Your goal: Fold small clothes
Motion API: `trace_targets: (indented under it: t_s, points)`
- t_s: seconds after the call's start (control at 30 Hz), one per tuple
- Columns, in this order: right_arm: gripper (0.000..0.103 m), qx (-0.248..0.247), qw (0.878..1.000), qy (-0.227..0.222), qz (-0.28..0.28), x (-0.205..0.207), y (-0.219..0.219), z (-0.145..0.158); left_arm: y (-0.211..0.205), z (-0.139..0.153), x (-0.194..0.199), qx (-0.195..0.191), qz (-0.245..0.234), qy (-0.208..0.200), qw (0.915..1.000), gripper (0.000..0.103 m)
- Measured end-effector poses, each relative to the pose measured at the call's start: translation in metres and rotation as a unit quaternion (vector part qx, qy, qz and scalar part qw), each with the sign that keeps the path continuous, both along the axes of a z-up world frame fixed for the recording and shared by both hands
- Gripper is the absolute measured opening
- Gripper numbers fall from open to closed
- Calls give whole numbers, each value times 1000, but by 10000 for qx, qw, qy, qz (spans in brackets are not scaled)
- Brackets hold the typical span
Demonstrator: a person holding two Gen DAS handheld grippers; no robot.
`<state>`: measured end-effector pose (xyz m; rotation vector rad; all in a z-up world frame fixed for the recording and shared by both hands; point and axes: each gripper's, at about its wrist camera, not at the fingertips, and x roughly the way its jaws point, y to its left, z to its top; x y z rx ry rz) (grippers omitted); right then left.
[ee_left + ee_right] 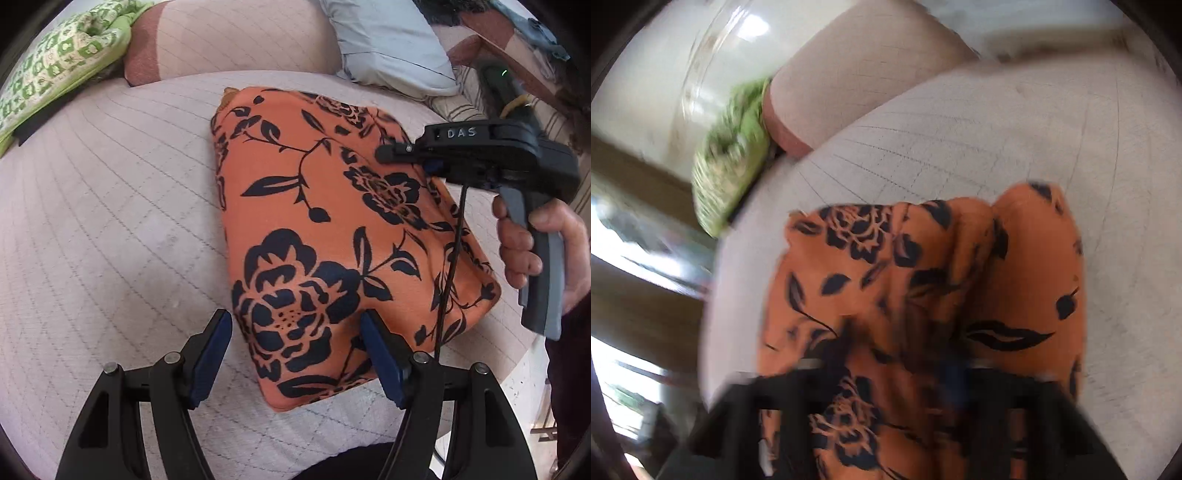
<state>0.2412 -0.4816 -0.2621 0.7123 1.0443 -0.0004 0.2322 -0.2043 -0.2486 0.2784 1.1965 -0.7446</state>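
An orange knit garment printed with dark navy flowers point(332, 236) lies folded into a thick oblong pad on a pale pink quilted mattress point(110, 229). Its long axis runs from its near corner, just ahead of the left gripper point(295, 354), away toward a pale blue pillow point(388, 44). The left gripper hangs released, jaws wide astride that near corner, while the right gripper point(384, 153), over the garment's far right edge, looks nearly clenched; whether it pinches cloth I cannot tell.
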Motion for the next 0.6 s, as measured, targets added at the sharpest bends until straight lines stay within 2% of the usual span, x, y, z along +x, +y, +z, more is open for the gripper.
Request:
trace_targets:
  t_s: [0.17, 0.23, 0.33, 0.37, 0.4, 0.47, 0.53, 0.57, 0.6]
  points:
    - [17, -14, 9965, -749, -359, -23, -24, 50, -15, 10, -6, -156, -162, -33, 9997, 73]
    - [17, -254, 9967, -559, -539, -28, -35, 46, -26, 13, -10, -151, -201, -147, 9996, 73]
    - [17, -367, 9957, 49, -849, -36, -48, 4, -49, 5, -19, 171, -334, -529, 9979, 76]
    - [17, -301, 9952, 190, -908, -36, -50, -9, -54, 1, -21, 286, -403, -585, 9971, 82]
    - [26, -161, 9949, 266, -958, -38, -51, -23, -58, -4, -24, 426, -487, -624, 9960, 84]
    - [35, 200, 9925, 73, -1205, -46, -54, -30, -60, -7, -30, 633, -627, -777, 9930, 84]
    - [51, 327, 9899, 184, -1371, -49, -57, -19, -53, 0, -33, 481, -618, -687, 9946, 84]
    - [55, 242, 9881, 137, -1511, -53, -60, -10, -46, 3, -35, 428, -550, -605, 9957, 84]
    - [55, 61, 9856, -29, -1688, -53, -61, 4, -41, 7, -33, 351, -443, -542, 9969, 84]
